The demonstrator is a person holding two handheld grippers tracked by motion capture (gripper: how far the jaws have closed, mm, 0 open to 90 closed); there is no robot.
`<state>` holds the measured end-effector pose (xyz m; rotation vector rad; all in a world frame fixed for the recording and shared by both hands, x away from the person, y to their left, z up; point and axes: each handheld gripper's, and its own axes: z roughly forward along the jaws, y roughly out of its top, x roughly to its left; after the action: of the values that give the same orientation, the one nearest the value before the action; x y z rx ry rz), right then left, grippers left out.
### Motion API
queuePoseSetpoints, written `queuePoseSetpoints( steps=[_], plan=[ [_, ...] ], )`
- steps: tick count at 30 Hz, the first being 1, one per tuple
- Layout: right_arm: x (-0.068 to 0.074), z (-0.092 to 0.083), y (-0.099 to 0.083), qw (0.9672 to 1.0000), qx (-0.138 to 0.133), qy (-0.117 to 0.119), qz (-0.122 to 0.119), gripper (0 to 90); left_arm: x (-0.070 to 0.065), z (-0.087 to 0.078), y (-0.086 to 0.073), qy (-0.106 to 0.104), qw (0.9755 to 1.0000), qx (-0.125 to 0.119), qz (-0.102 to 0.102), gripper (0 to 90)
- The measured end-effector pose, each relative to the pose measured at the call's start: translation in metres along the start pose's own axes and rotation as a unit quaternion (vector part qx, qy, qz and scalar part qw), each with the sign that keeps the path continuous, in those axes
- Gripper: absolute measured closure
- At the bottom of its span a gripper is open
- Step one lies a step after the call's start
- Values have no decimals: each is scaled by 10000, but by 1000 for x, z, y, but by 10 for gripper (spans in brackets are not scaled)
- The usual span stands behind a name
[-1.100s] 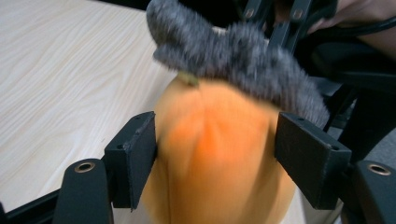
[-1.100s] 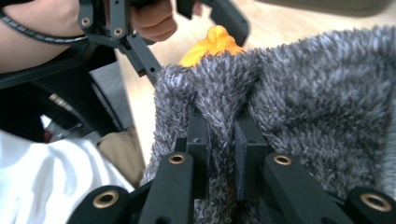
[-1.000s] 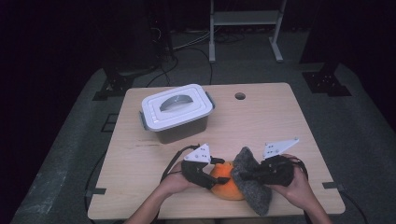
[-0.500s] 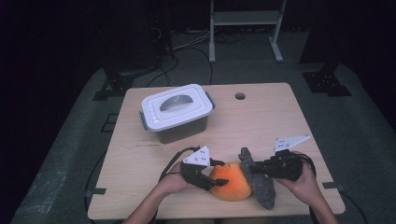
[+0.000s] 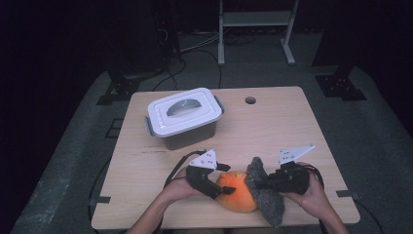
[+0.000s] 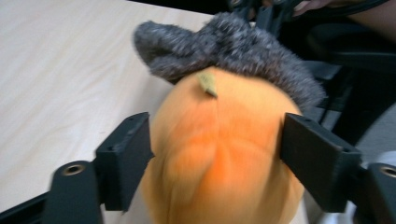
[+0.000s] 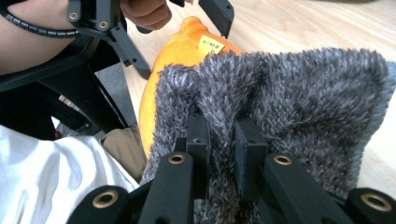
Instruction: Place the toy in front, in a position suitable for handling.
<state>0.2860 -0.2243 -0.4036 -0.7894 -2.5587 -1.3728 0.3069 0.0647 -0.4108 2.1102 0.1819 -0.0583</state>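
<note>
**High view: grippers working an orange plush and grey cloth at the near table edge**

High view is showing the wooden table (image 5: 292, 126) taking up the frame centre. The lidded plastic box (image 5: 185, 117) is sitting left of centre, well apart from the hands. The orange plush (image 5: 237, 191) is lying at lower centre, near the table's bottom edge, touching the fuzzy grey cloth (image 5: 265, 195) on its right. The left gripper (image 5: 214, 187) is straddling the plush, its jaws having just been opening; in the left gripper view they are standing wide beside the plush, contact unclear. The right gripper (image 5: 265, 184) is pinching a fold of the cloth, jaws nearly together.
</note>
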Motion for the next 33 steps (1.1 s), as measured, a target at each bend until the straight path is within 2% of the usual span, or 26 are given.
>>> queuePoseSetpoints(
  steps=[3, 6, 9, 12, 13, 15, 16, 18, 19, 20, 22, 24, 27, 32, 33],
  plan=[
    [4, 3, 1, 9999, 48, 84, -54, 781, -4, 6, 0, 32, 9996, 144, 222, 261],
    [5, 2, 2, 10000, -1, -18, -88, 781, -5, 4, 0, 231, 9989, 39, 416, 373],
    [4, 0, 5, 9998, -121, -101, -85, 784, -6, 1, 2, 493, 9962, -80, 713, 438],
    [3, 0, 8, 9995, -210, -212, -122, 784, -7, -4, 2, 687, 9921, -182, 1035, 447],
    [2, 1, 8, 9995, -216, -208, -108, 784, -5, -4, 0, 652, 9924, -158, 1034, 441],
    [0, 5, 6, 9997, -199, -146, -84, 784, -2, -4, -3, 432, 9958, -158, 788, 398],
    [0, 7, 6, 9997, -153, -146, -98, 784, 0, -3, -4, 358, 9973, -140, 619, 343],
    [1, 8, 5, 9997, -142, -124, -120, 784, 1, -1, -3, 377, 9987, -1, 345, 212],
    [2, 7, 5, 9998, -117, -118, -127, 784, 2, -1, -4, 320, 9991, 31, 283, 199],
    [3, 7, 5, 9998, -100, -114, -139, 783, 3, 0, -5, 292, 9992, 14, 288, 201],
    [4, 5, 7, 9996, -108, -159, -190, 783, 2, 0, -6, 242, 9990, 0, 366, 276],
    [4, -1, 8, 9993, -280, -174, -170, 783, 0, -1, -7, 193, 9986, 16, 497, 318],
    [2, -5, 10, 9986, -464, -205, -122, 782, -2, 2, -7, 125, 9980, -1, 615, 325],
    [-1, 3, 6, 9995, -266, -120, -143, 781, -1, -1, -10, 73, 9980, 44, 632, 327],
    [-2, 3, 5, 9995, -222, -164, -139, 781, 0, -2, -10, 72, 9979, 71, 638, 327]
  ],
)
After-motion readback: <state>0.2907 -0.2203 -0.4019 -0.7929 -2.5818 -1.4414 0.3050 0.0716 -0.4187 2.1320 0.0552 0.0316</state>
